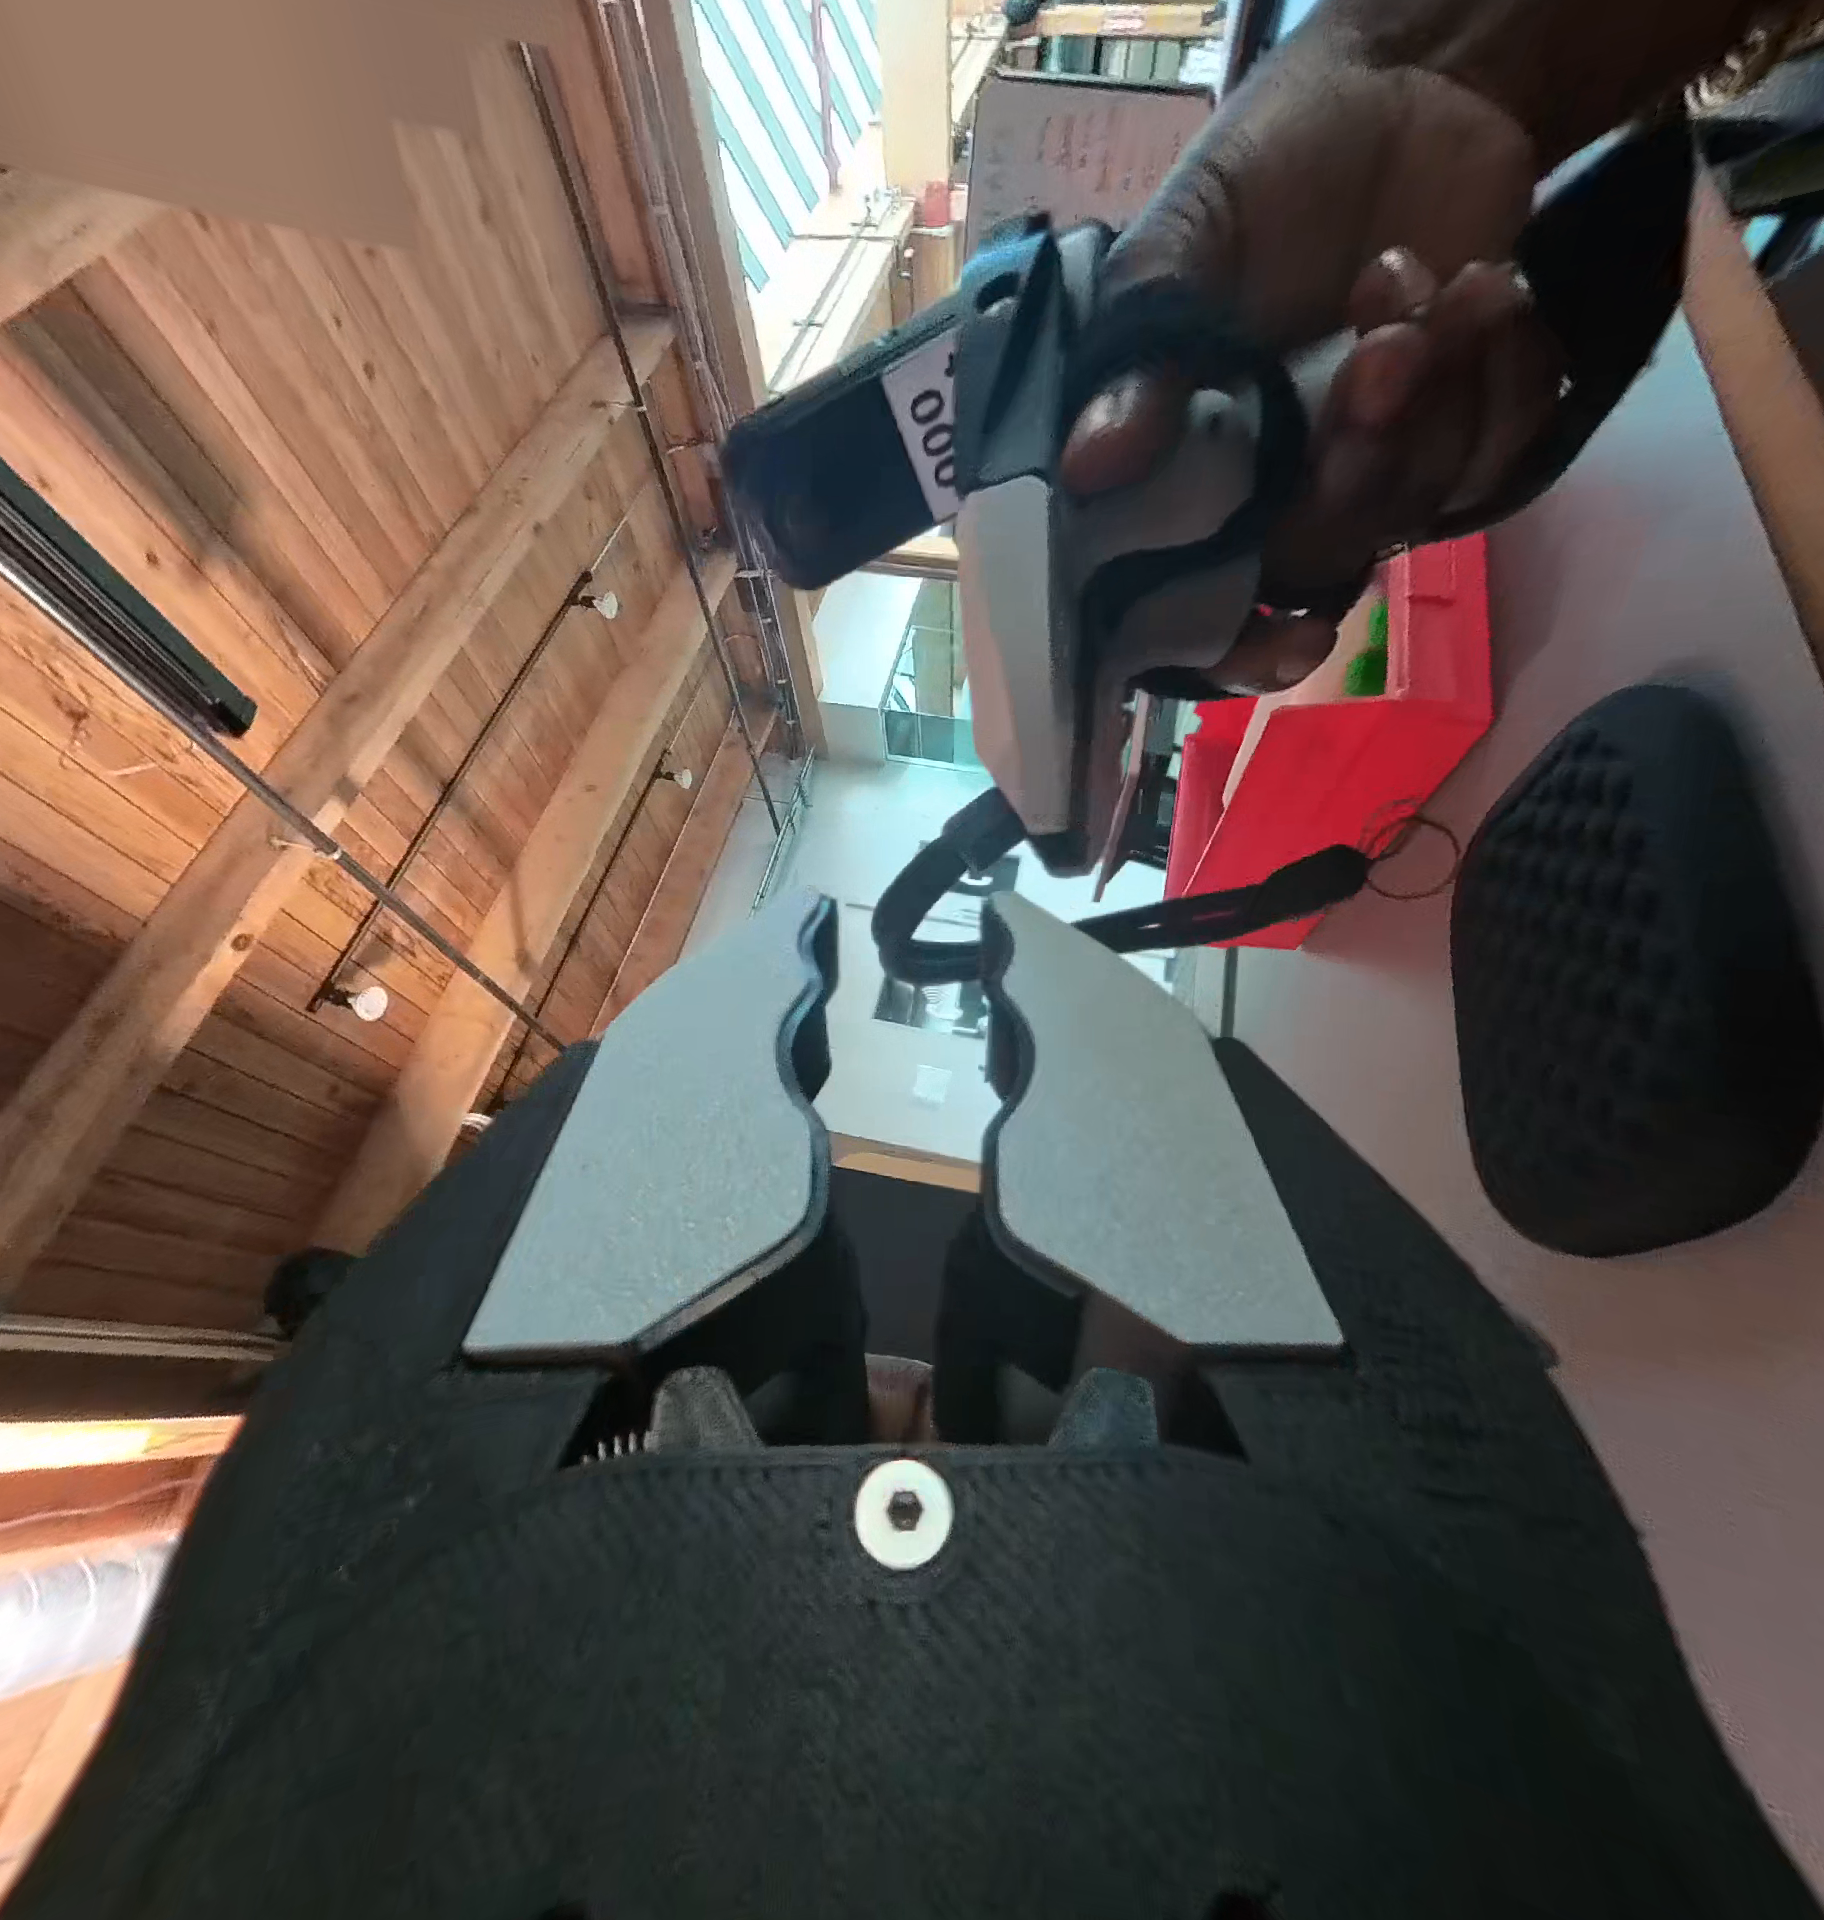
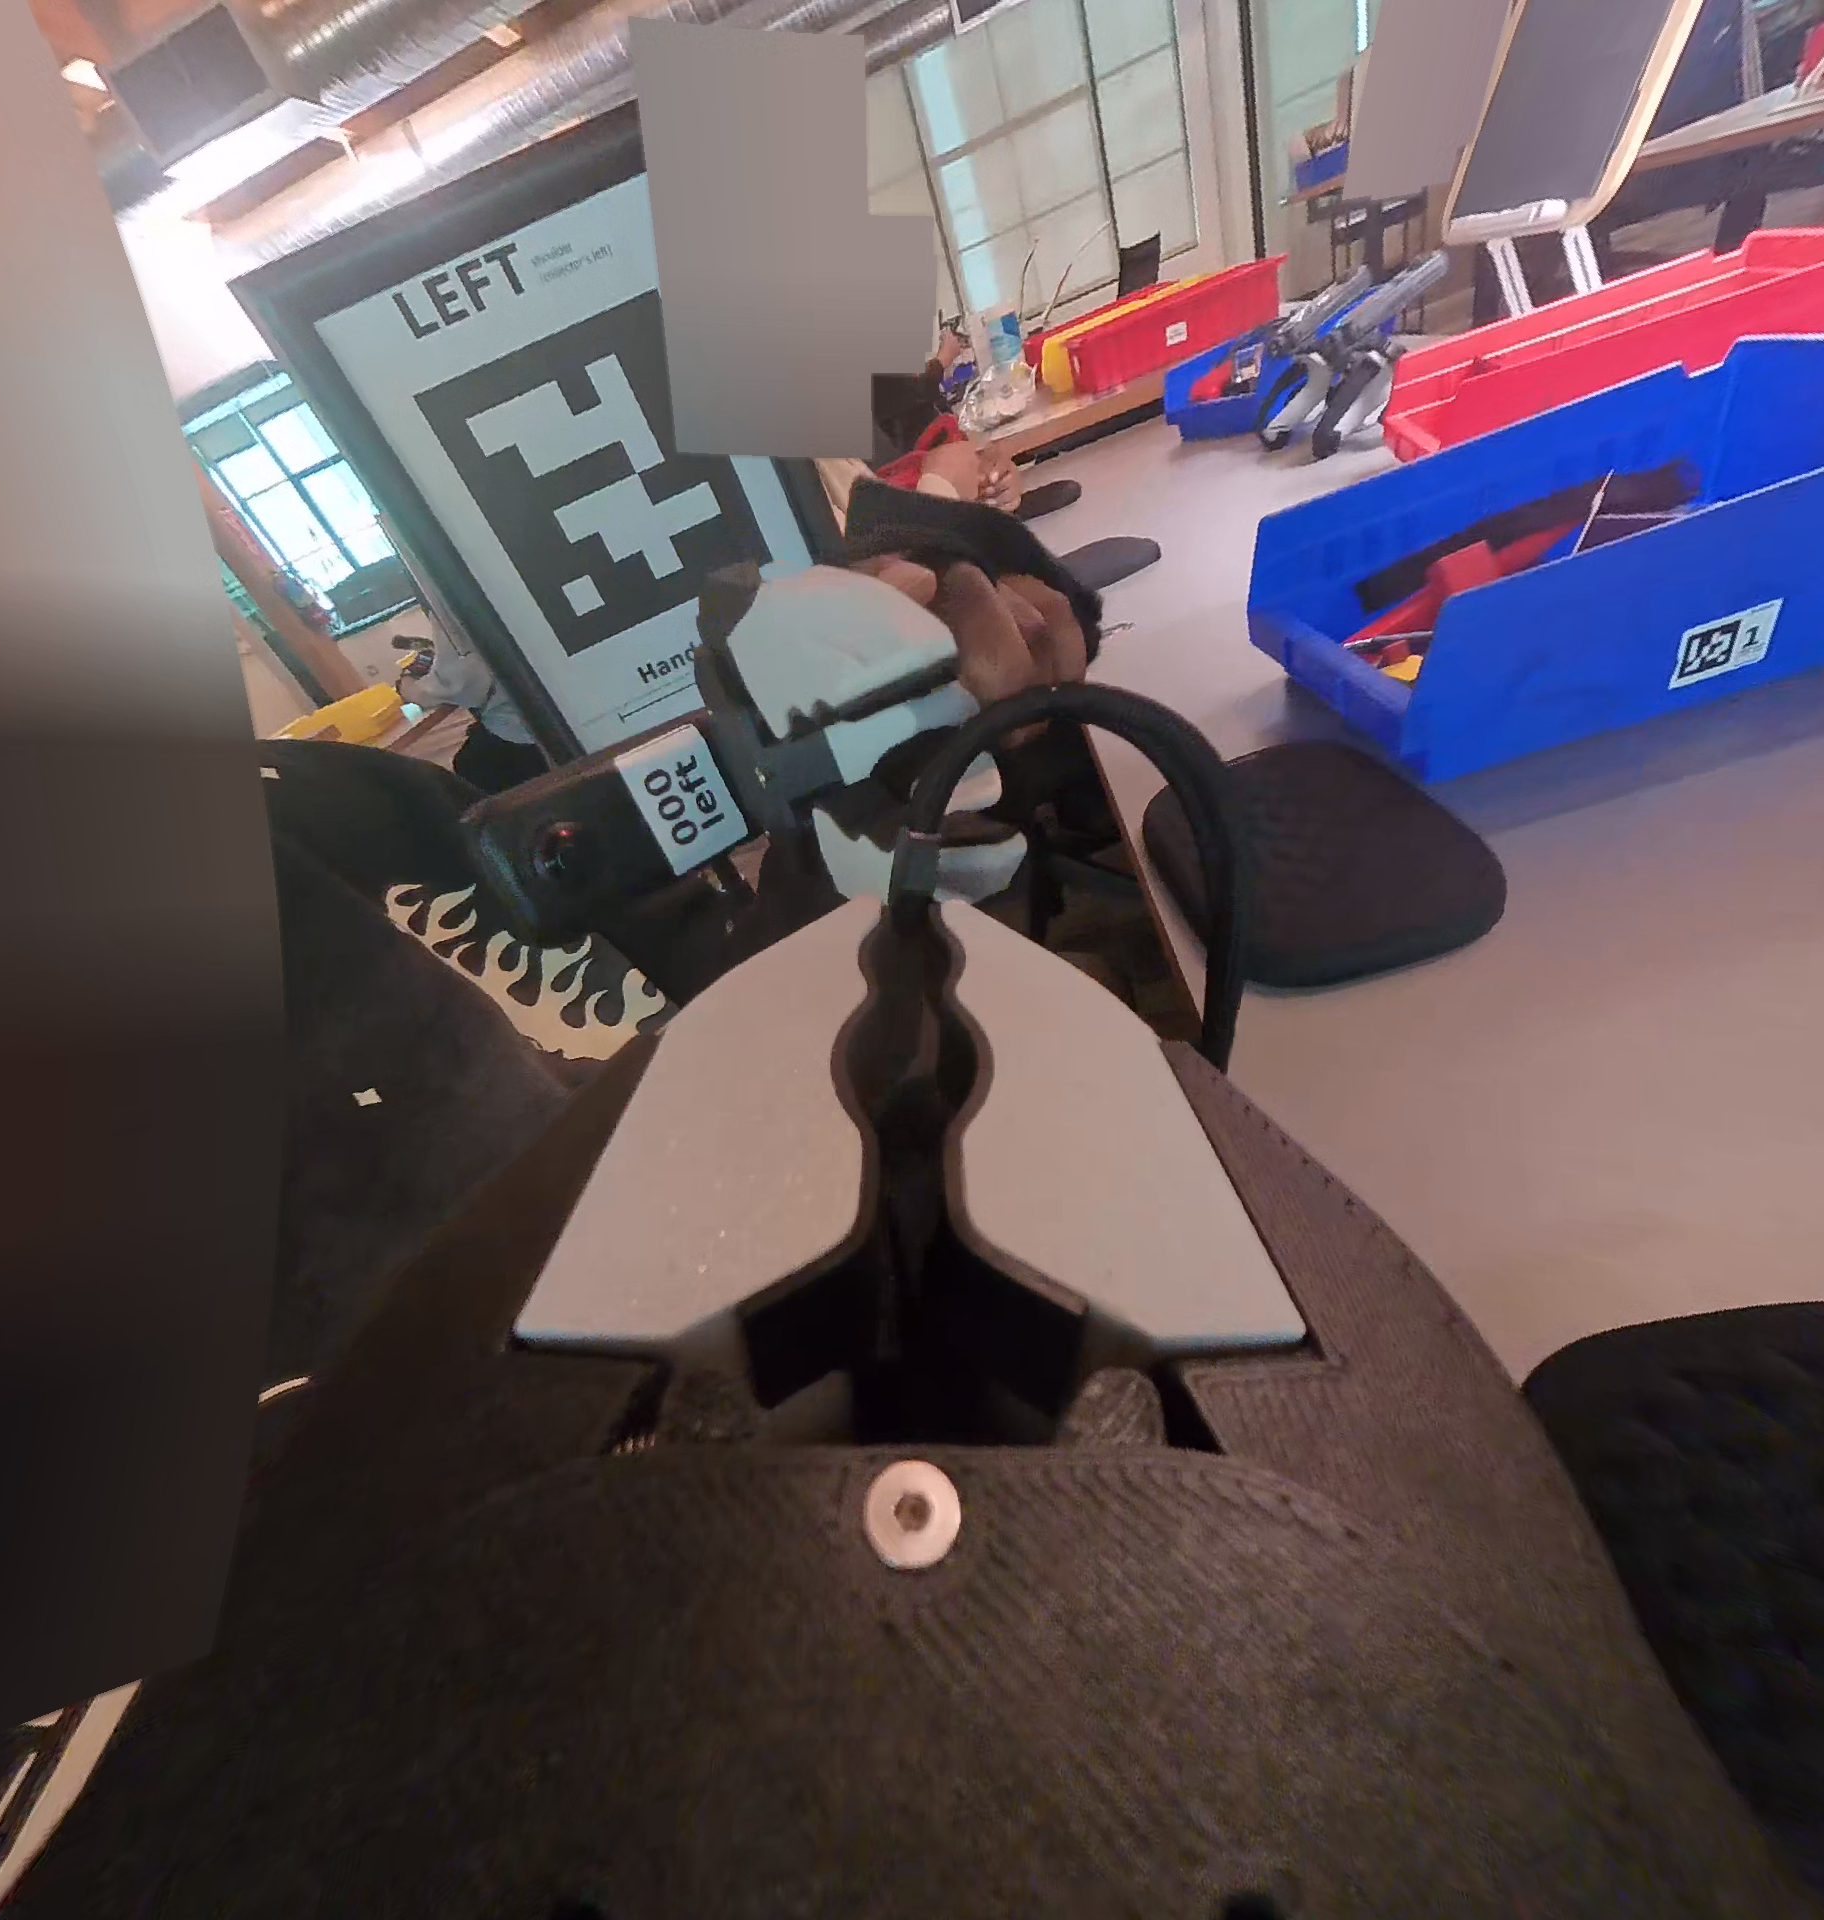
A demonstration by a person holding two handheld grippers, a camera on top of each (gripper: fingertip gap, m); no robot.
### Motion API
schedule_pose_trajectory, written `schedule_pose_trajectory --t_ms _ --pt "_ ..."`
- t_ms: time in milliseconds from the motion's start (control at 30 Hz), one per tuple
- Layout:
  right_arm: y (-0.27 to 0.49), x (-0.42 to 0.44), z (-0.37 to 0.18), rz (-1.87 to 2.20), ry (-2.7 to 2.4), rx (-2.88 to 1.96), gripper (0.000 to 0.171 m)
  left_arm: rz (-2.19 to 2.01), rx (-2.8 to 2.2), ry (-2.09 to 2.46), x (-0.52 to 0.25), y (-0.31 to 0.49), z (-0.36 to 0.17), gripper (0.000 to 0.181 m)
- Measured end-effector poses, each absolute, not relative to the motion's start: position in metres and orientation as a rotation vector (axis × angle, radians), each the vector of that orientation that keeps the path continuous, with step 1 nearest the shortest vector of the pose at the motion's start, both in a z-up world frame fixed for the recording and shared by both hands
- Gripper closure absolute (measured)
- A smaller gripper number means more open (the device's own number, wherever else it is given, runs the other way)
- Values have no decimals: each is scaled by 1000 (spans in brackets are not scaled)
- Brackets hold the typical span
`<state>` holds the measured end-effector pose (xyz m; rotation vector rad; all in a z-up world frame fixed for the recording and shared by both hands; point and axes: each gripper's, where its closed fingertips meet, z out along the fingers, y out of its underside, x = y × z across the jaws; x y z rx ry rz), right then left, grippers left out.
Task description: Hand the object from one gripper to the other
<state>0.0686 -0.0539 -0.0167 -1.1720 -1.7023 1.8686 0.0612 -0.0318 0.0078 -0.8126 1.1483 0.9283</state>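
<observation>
cable (image 2: 1188,810) loops between right gripper (image 2: 913,914), left gripper (image 2: 918,831).

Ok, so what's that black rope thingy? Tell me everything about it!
The black cord looks thick and braided, like a woven cable, with a small band around it near one end. The right tool is shut on that end. From there the cord arches up, curves over to the right and hangs down. In the left wrist view its loop sits just past the tips of the open left tool; whether it touches that tool cannot be told.
</observation>
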Motion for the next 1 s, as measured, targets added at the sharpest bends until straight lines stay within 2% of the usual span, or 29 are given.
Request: schedule_pose_trajectory --t_ms 167,233,400,567,667,900,933,1000 --pt "-58 71 -18 1882 -1734 -1166 165 938 -823 1159 65 -29 5 176" --pt "-57 71 -15 1863 -1721 -1138 165 840 -891 1120 64 -28 5 177" --pt "-56 76 -1 1722 -1668 -931 148 230 -1150 889 64 -29 15 177" --pt "-53 83 13 1536 -1595 -736 144 -503 -1272 714 70 -44 24 177" --pt "-46 79 15 1520 -1551 -762 143 -794 -1237 639 71 -51 33 177" --pt "-53 63 -9 1596 -1650 -929 130 -764 -1312 669 80 -42 19 177" --pt "-57 62 -13 1612 -1680 -933 130 -750 -1319 674 81 -41 17 177" --pt "-61 61 -17 1628 -1705 -957 141 -746 -1319 687 83 -42 16 177"
